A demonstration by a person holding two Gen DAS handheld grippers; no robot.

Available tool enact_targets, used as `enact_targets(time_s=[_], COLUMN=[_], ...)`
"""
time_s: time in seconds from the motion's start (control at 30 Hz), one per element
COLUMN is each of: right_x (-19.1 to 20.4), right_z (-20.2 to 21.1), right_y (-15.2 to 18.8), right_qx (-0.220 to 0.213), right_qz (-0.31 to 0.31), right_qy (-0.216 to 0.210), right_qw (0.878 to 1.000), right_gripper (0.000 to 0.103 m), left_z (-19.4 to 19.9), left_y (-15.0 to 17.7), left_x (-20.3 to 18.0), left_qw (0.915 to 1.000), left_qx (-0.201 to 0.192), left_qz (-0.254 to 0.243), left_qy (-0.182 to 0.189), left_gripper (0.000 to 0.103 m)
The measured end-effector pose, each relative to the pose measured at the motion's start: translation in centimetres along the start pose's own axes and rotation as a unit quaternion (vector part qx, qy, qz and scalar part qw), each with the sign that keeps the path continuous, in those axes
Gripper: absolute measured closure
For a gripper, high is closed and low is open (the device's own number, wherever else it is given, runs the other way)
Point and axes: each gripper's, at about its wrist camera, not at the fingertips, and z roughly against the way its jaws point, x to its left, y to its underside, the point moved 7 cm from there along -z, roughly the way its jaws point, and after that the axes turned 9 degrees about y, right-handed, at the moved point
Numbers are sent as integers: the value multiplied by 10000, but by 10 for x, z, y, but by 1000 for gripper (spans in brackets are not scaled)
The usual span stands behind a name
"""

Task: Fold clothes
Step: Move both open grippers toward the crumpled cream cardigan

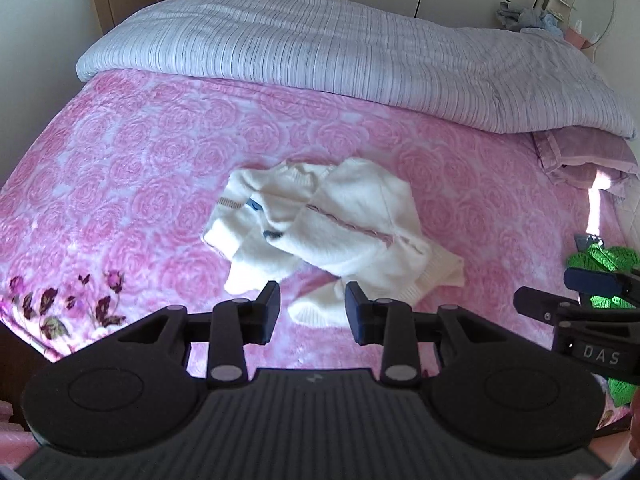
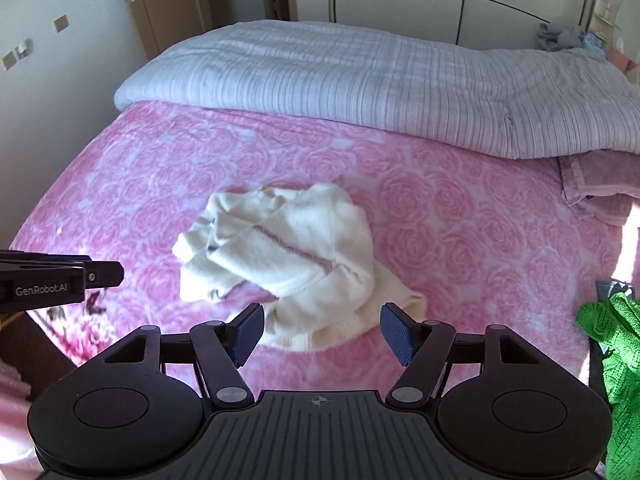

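Left wrist view showed the left gripper (image 1: 312, 306) with jaws parted and empty above a pink rose-patterned blanket (image 1: 120, 168). A crumpled cream sweater (image 1: 344, 228) lay at twelve o'clock from it. The right gripper (image 2: 322, 332), jaws wide and empty, hovered over the sweater's hem.

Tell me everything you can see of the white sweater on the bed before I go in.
The white sweater is a fuzzy, cream-white knit, lying crumpled and unfolded near the middle of the pink rose-patterned blanket. A thin pinkish stripe runs across its upper fold, with small blue marks on the left part. Ribbed cuffs or hem edges point toward the cameras. Only the blanket touches it: both the left gripper and the right gripper are open, with nothing between their fingers.
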Motion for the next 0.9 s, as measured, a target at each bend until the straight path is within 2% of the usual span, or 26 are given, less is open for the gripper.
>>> enact_targets(time_s=[0.23, 0.57, 0.9], right_x=[-16, -45, -45], right_z=[23, 54, 73], right_y=[32, 89, 120], right_qx=[-80, -25, -21], right_qz=[198, 254, 386], right_qy=[-123, -246, -373], right_qw=[9997, 9994, 9986], right_gripper=[35, 35, 35], left_z=[23, 44, 66], left_y=[30, 97, 135], left_x=[-35, -76, -82], left_qw=[9997, 9992, 9981], left_qx=[-148, -47, -83], left_qz=[17, 177, 342], left_qy=[-169, -367, -513], left_gripper=[69, 65, 64])
